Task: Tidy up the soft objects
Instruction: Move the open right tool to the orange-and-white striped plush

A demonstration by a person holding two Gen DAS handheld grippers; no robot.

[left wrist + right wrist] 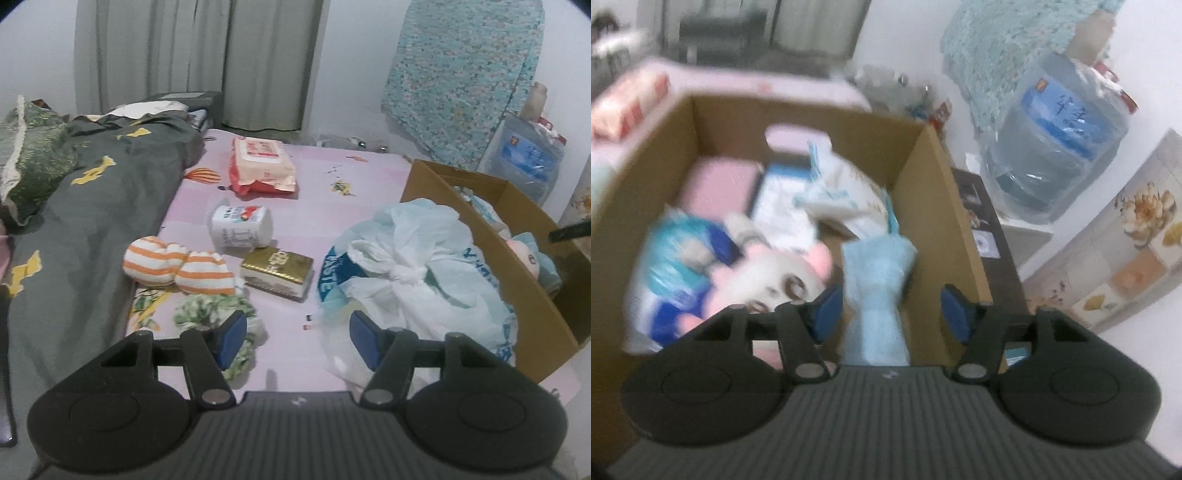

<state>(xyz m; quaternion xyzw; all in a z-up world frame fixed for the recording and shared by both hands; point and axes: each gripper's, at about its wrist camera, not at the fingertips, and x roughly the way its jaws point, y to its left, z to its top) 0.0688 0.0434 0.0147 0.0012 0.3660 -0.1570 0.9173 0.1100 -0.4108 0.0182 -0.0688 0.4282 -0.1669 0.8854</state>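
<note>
My left gripper [298,338] is open and empty, low over the pink bed sheet [325,221]. Orange-striped mittens [177,267] and a green-and-white cloth [218,314] lie just ahead to its left. A tied white plastic bag [417,273] lies to its right against the cardboard box [517,280]. My right gripper [892,310] is open above the cardboard box [923,177]. A light blue plush piece [879,288] sits between its fingers, untouched. A pink-and-white plush toy [768,277] and a blue-white pack [672,273] lie in the box. The view is blurred.
On the sheet lie a wipes pack [262,162], a white cup on its side [242,226] and a gold box [277,271]. A grey blanket [81,221] covers the bed's left. A water jug [1056,155] stands right of the box.
</note>
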